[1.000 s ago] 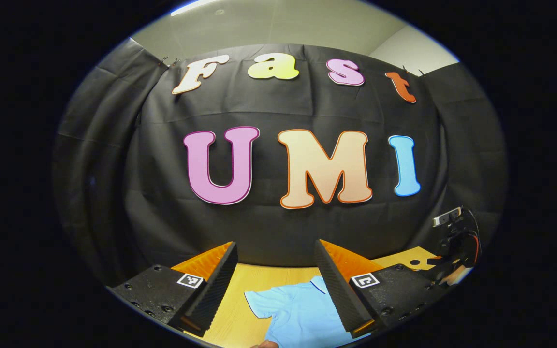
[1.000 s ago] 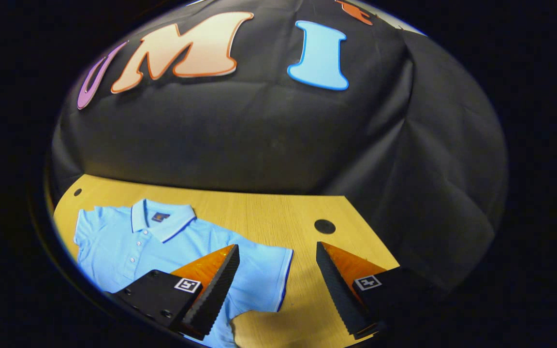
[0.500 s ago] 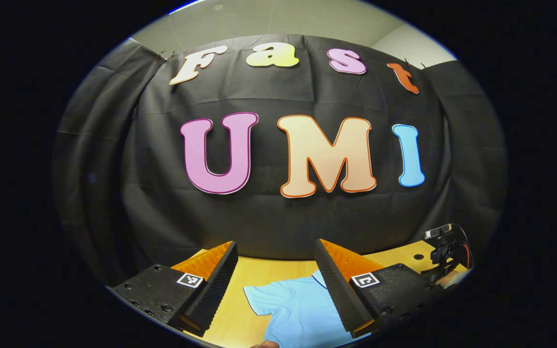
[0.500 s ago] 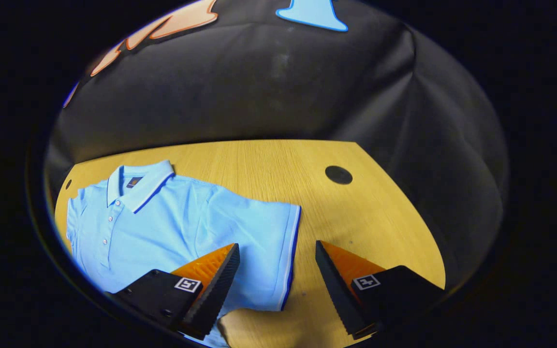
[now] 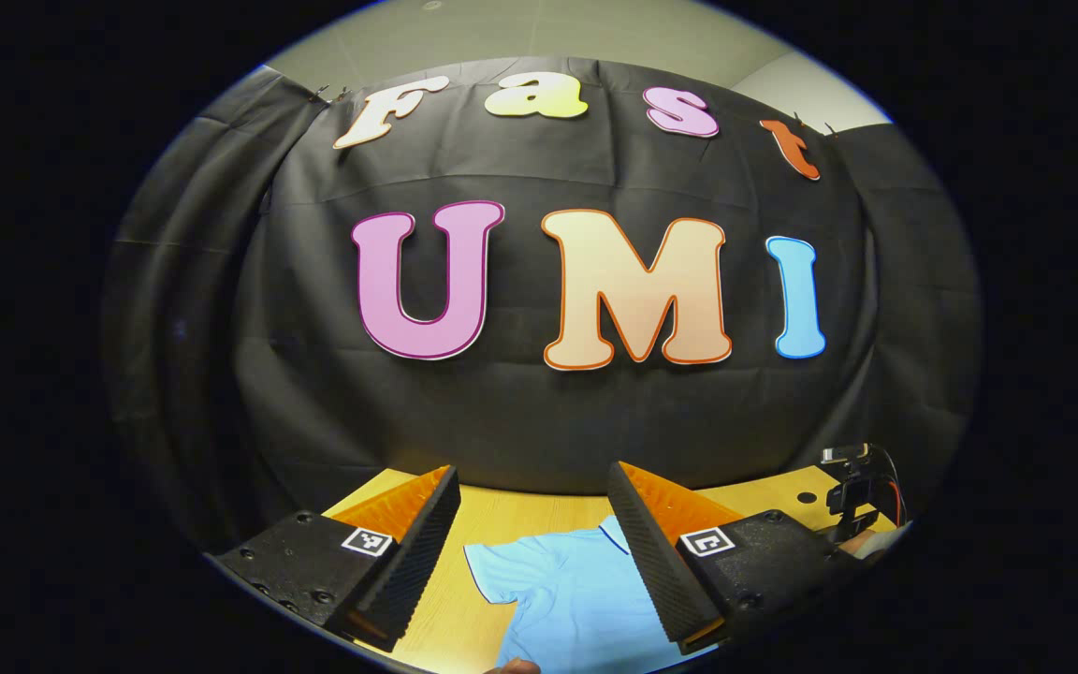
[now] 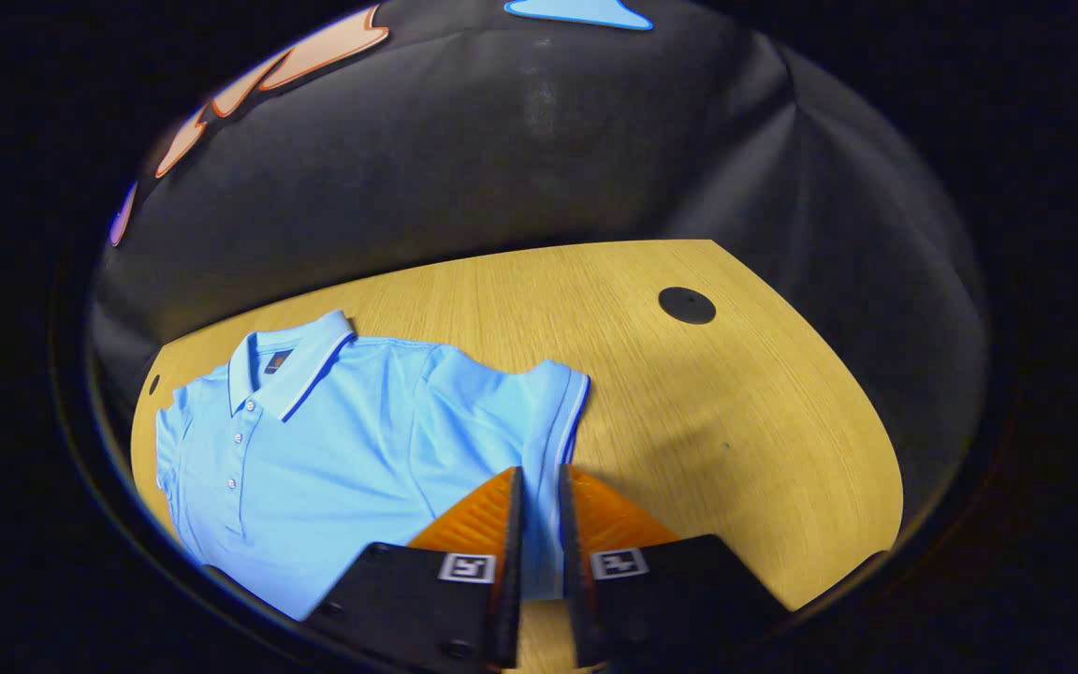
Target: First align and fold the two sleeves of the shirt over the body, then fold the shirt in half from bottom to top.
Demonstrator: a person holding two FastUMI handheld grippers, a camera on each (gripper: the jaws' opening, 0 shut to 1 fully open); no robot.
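left gripper view: the left gripper (image 5: 534,477) is held up and level, looking across the table (image 5: 492,524) toward the black cloth wall (image 5: 539,412). its fingers (image 5: 417,552) stand wide apart with nothing between them but air. low in the gap lies part of the light blue polo shirt (image 5: 567,599) on the wooden top, one short sleeve (image 5: 492,566) spread out toward the left and a bit of collar edge just beside the right-hand finger. at the far right edge of the table a dark piece of gear with a small camera on top and a red cable (image 5: 852,482) shows; what it belongs to is hard to tell. a bit of a hand (image 5: 513,666) peeks in at the very bottom

right gripper view: the right gripper (image 6: 537,482) is low over the table (image 6: 735,412), fingers (image 6: 492,543) drawn nearly together, pinched on the outer hem of the shirt's sleeve (image 6: 539,402), where a strip of blue cloth shows in the narrow slit between them. the shirt (image 6: 333,449) lies flat, front up, collar (image 6: 291,365) toward the wall, button placket toward the left, body spread to the left of the fingers. a round dark hole (image 6: 686,305) sits in the bare wood well apart to the right
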